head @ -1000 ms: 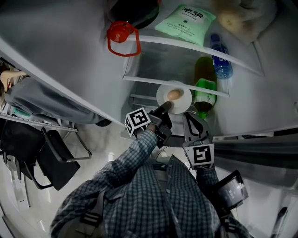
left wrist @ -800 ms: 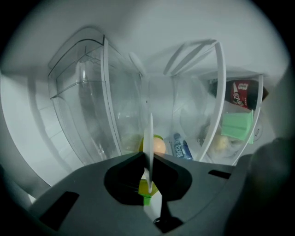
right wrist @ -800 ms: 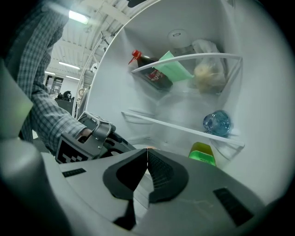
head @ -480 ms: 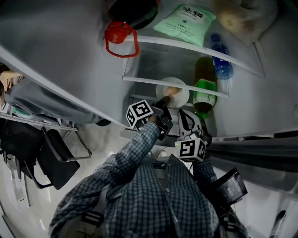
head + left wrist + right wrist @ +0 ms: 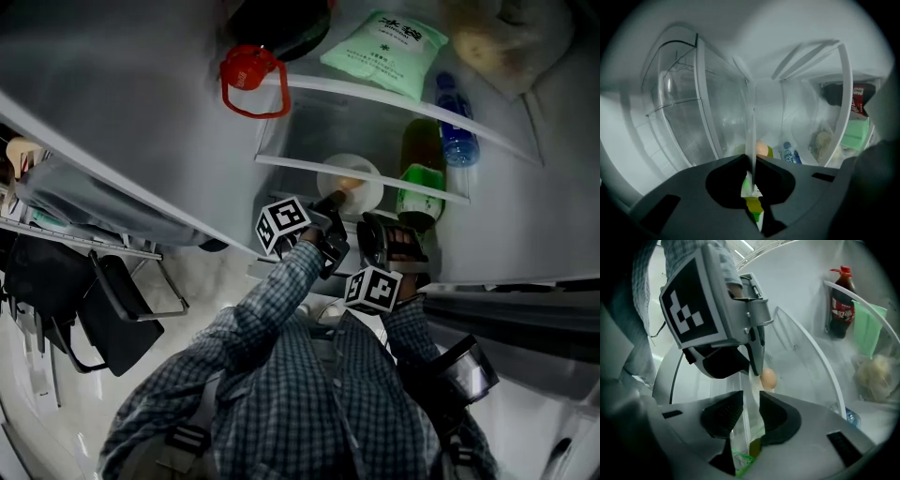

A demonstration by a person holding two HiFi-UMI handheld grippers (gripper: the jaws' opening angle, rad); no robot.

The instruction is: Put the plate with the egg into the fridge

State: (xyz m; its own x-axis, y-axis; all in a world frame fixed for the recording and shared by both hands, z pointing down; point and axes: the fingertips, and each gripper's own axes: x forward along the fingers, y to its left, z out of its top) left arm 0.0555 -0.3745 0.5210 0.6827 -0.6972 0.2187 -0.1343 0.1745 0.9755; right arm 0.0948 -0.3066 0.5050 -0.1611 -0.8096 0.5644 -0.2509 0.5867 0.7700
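In your head view the shelf rail (image 5: pixel 291 164) crossed the plate (image 5: pixel 373 197) and hid most of the egg (image 5: pixel 348 185). Your left gripper (image 5: pixel 333 200) covered the plate's near rim. The right gripper (image 5: pixel 386 232) hid its own jaws there. The bag (image 5: pixel 511 37) ran off the top edge.

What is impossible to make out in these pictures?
Whether the round white plate rests on a shelf: white shelf rail crosses it, head view; edge-on in both gripper views.
Print on the pale green packet: too small, head view.
Contents of the clear bag: blurred, cut by top edge, head view.
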